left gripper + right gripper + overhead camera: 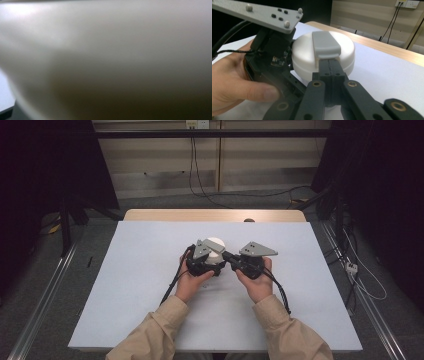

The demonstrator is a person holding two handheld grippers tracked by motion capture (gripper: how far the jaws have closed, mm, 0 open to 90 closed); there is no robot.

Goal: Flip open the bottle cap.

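Note:
A round white container point(216, 242) point(304, 47) with a grey tab point(325, 45) across its lid stands at the middle of the white-covered table point(150, 295). My left gripper point(209, 264) point(292, 75) sits tight against the container's left side, its jaws closed low on it where the contact is partly hidden. In the left gripper view the container's cream wall point(105, 50) is a close blur. My right gripper point(227, 255) point(329, 61) comes in from the right with jaws shut together. Its tips touch the container just under the front end of the tab.
The table's wooden far edge point(215, 215) shows beyond the white cover, with a small dark thing point(248, 220) on it. Black cables point(200, 185) run over the floor behind. Dark stands point(65, 220) flank the table, and metal rails point(45, 295) lie along both sides.

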